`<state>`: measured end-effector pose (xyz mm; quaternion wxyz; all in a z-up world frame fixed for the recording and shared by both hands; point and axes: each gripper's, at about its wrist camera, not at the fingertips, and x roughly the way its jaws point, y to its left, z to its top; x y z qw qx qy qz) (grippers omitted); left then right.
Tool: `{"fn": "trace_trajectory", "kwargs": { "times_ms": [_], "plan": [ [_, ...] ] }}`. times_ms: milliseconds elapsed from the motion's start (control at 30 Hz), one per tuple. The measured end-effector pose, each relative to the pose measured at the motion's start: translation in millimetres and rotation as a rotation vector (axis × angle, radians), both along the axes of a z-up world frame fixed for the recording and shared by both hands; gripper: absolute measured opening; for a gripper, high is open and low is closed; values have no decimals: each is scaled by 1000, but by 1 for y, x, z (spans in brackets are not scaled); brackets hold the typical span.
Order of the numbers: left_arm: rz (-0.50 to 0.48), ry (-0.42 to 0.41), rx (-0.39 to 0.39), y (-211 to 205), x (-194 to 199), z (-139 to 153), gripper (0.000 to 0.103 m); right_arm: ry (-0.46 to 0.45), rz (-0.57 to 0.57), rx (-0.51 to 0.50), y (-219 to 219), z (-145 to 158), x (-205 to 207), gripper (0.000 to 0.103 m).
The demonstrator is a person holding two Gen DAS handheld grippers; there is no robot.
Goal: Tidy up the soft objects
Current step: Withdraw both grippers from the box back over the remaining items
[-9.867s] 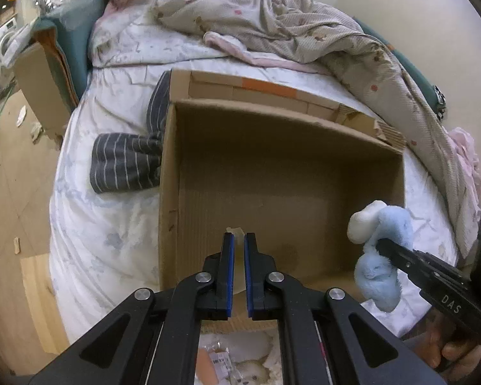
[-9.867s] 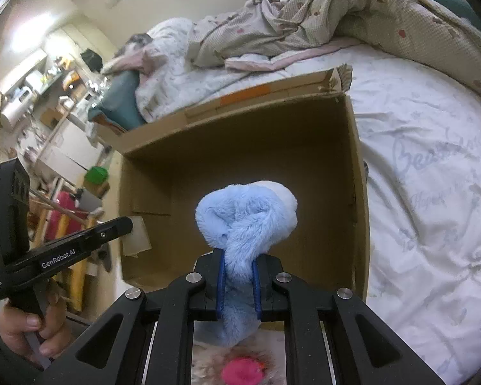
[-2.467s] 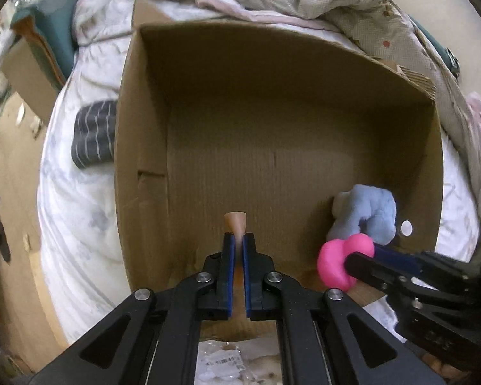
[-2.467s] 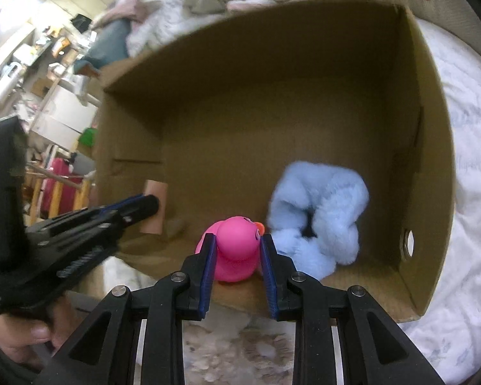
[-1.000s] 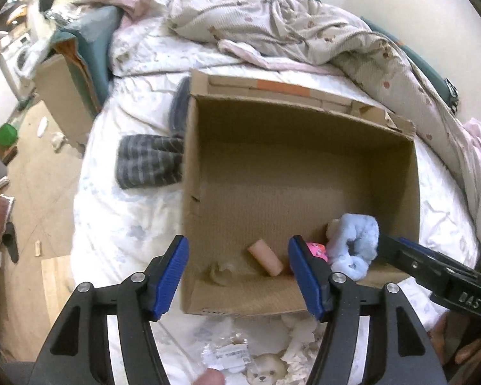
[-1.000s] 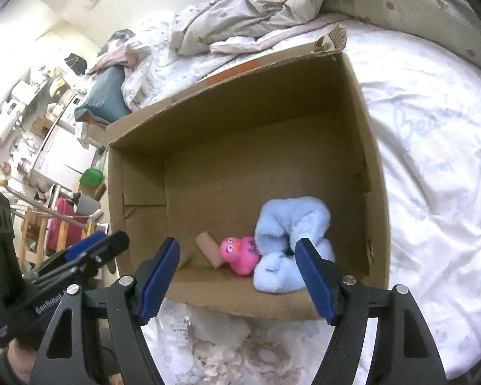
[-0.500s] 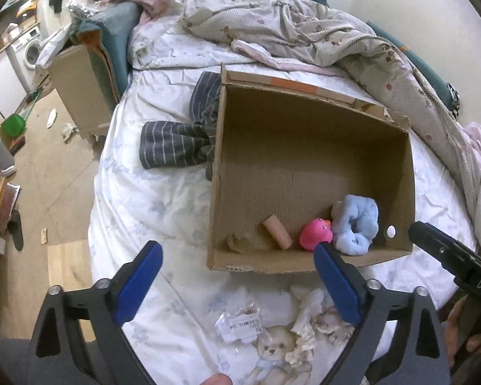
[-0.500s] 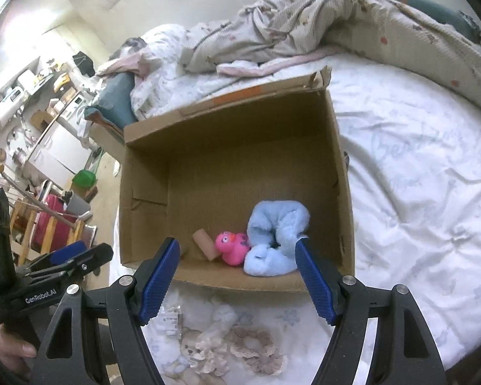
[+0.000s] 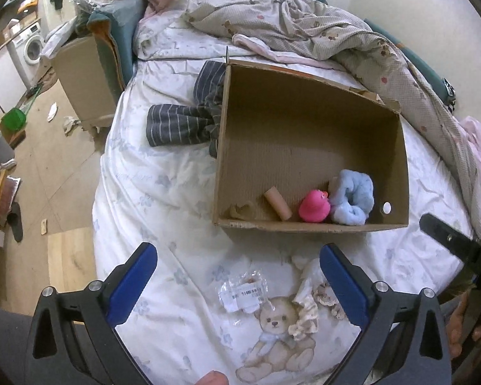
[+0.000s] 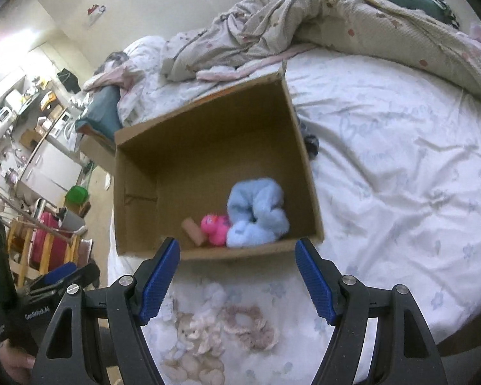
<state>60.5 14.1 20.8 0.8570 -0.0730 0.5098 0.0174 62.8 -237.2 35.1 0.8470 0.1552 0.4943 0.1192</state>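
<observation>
Left gripper [image 9: 237, 276]: I hold it above the bed [image 9: 163, 192], jaws spread wide, nothing between them.
Right gripper [image 10: 237, 276]: mine too, jaws wide apart and empty, just short of the box's near edge.
Cardboard box [image 9: 304, 134]: open on the bed, near wall facing me.
Blue plush [image 9: 352, 200]: inside the box, in the near right part of the floor.
Pink duck [image 9: 314, 207]: in the box, touching the blue plush on its left.
Tan cylinder [image 9: 277, 202]: in the box, just left of the duck.
Plastic packet [image 9: 243, 292]: on the bed in front of the box.
Frilly cloth pieces [image 10: 227, 324]: on the bed below my right gripper.
Striped garment [image 9: 179, 122]: against the box's left wall, outside.
</observation>
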Motion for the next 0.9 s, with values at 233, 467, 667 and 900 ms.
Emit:
{"fn": "trace_trajectory", "kwargs": {
  "times_ms": [233, 467, 667, 900],
  "plan": [
    [23, 30, -10, 5, -9, -8, 101, 80, 71, -35, 14, -18, -15, 88],
    [29, 67, 16, 5, -12, -21, 101, 194, 123, -38, 18, -46, -19, 99],
    [33, 97, 22, 9, -9, -32, 101, 266, 137, -61, 19, -68, -16, 99],
    [62, 155, -15, 17, -2, -45, 101, 393, 234, -192, 41, -107, -15, 95]
  ]
}}
